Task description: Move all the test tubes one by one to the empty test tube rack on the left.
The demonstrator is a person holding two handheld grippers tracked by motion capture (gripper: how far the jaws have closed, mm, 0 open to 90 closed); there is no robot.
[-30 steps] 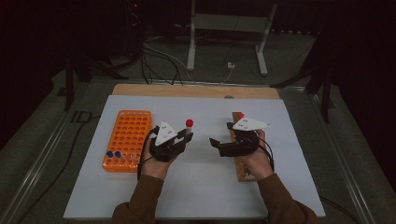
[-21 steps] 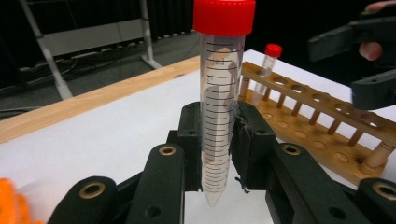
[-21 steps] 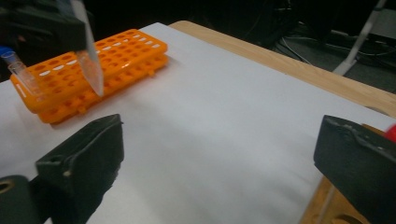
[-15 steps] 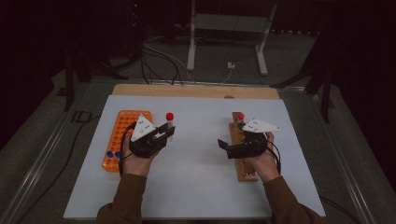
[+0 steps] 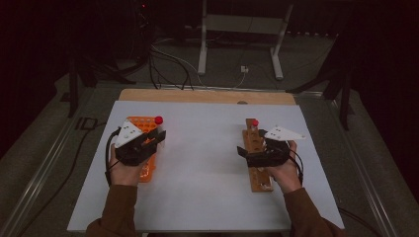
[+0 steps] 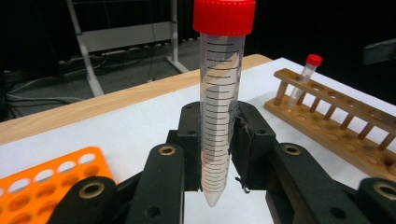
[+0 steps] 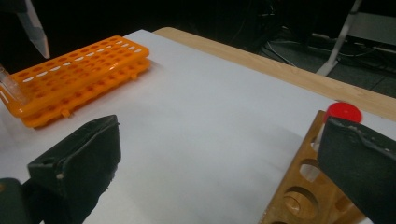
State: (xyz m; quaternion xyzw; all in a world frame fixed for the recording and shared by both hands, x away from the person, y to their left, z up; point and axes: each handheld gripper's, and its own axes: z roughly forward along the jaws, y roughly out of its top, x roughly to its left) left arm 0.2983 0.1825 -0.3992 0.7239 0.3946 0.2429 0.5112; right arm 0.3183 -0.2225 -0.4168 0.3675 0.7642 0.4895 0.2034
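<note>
My left gripper (image 5: 156, 137) (image 6: 217, 140) is shut on a clear graduated tube (image 6: 220, 102) with a red cap (image 5: 158, 120), held upright above the inner edge of the orange rack (image 5: 140, 121) (image 6: 42, 182). My right gripper (image 5: 250, 142) (image 7: 219, 163) hovers over the wooden rack (image 5: 259, 180) (image 7: 303, 191). Its jaws have just been opening and stand wide apart with nothing between them. A second red-capped tube (image 5: 255, 123) (image 6: 306, 77) (image 7: 343, 112) stands in the wooden rack's far end, just beyond the right gripper.
A white mat (image 5: 202, 163) covers the table, with a wooden strip (image 5: 207, 96) along its far edge. Open mat lies between the two racks. Cables and a metal stand (image 5: 239, 29) sit on the dark floor beyond the table.
My left hand has carried the tube leftward from the mat's middle to the orange rack. The right hand has drawn back slightly along the wooden rack, away from the standing tube.
</note>
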